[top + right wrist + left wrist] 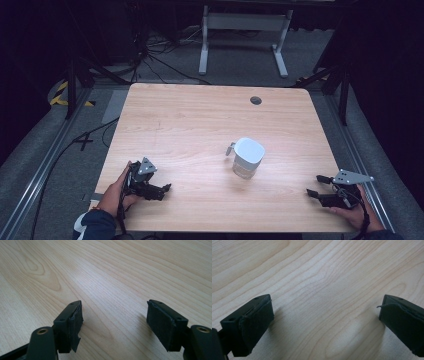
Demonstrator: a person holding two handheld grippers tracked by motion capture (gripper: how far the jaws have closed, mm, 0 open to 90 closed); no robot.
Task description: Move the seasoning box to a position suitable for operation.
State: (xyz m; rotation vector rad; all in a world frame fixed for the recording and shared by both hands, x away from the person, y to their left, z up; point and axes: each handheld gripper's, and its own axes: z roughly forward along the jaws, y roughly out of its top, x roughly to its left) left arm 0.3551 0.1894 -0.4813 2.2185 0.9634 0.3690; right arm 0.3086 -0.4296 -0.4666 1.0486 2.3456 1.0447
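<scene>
Both jaws stand apart and empty: left gripper (161,191) near the table's (200,107) front-left corner, right gripper (316,185) near its front-right corner. The white-lidded jug (247,157) sits between them, so I'd approach level and square to its body, not its small handle

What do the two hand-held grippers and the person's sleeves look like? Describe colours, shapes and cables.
Both the left gripper and the right gripper are black, each topped by a grey three-cornered plate, with squarish padded jaws. A black cable trails from each. The sleeve is dark blue.
</scene>
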